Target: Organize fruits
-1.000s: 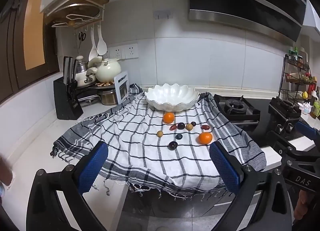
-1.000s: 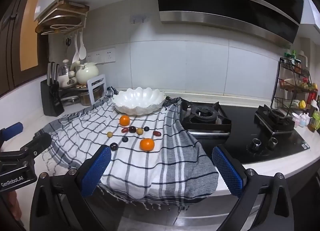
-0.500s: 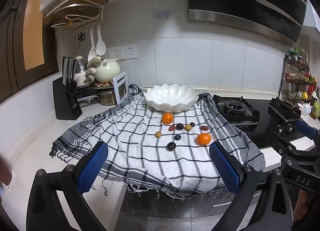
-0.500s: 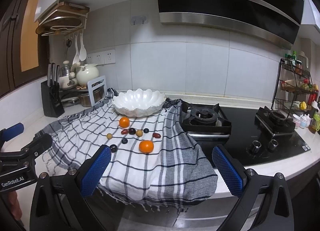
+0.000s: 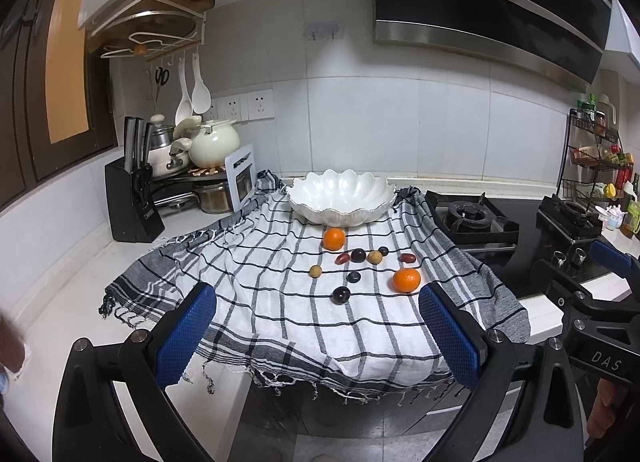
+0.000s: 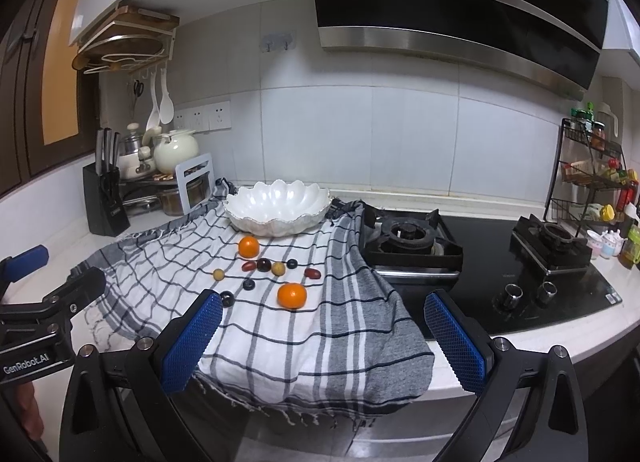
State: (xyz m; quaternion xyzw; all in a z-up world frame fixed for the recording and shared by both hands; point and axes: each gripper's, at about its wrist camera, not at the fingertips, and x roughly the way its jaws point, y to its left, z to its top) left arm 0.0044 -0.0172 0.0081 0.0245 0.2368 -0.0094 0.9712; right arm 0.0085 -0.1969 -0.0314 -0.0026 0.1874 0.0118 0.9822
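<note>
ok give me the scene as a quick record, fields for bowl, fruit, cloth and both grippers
bowl: white scalloped ceramic bowl, empty, at the back of the cloth
fruit: two round orange mandarins and eight small dark, red and tan fruits, all loose on the cloth
cloth: white and grey checked cloth draped over the counter edge
left gripper: open, empty
right gripper: open, empty
</note>
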